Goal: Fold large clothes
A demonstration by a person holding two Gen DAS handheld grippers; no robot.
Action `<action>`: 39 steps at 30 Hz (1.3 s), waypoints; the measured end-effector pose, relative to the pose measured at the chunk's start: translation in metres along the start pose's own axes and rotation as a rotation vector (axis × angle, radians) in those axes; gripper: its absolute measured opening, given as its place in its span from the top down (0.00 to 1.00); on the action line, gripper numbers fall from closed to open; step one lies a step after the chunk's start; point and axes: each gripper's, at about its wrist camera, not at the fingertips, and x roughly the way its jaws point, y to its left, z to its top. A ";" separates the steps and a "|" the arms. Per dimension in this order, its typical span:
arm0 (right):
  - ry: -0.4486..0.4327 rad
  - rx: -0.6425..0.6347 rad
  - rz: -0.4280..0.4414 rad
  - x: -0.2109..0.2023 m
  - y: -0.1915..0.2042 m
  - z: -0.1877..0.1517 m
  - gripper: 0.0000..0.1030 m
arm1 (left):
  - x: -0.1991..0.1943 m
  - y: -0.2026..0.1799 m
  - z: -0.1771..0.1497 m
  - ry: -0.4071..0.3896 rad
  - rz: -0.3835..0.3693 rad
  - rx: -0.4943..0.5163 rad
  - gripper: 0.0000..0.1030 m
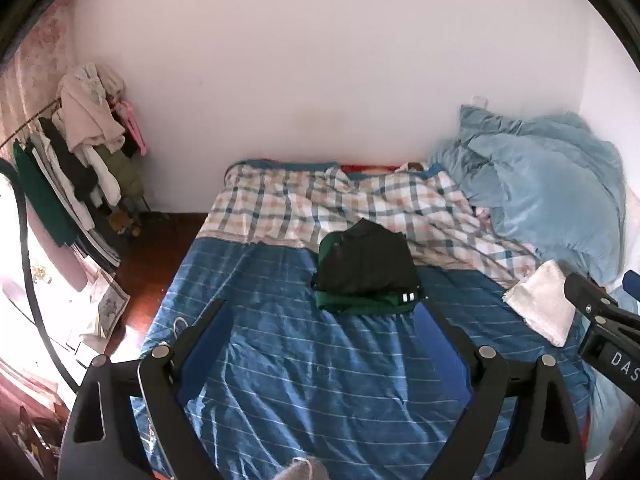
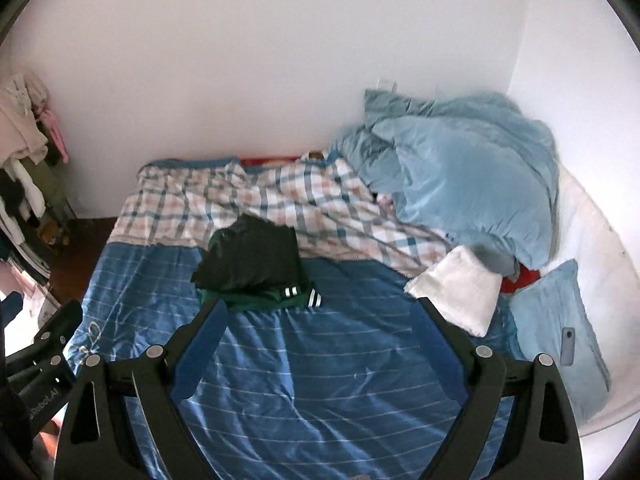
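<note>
1. Here, the left gripper [image 1: 322, 308] and right gripper [image 2: 320, 304] both gape wide, grasping nothing above the blue striped sheet [image 2: 320, 380].
2. The folded black garment [image 1: 366, 262] lies on green clothing [image 1: 360, 303], just beyond both.
3. Only the right view shows the phone [image 2: 567, 346], far right of that stack; only the left shows the floor [image 1: 148, 268].

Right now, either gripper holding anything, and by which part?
Nothing held. Left gripper and right gripper both stand open and empty above the bed; the folded dark clothes lie on the blue striped cover, untouched.
</note>
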 end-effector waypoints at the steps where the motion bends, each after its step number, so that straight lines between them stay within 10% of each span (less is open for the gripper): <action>1: -0.008 0.002 0.004 -0.009 -0.002 0.000 0.09 | -0.006 -0.001 -0.001 -0.006 0.006 0.001 0.10; 39: -0.095 -0.037 0.098 -0.088 -0.030 -0.019 0.03 | -0.072 -0.003 -0.019 -0.057 -0.001 -0.067 0.09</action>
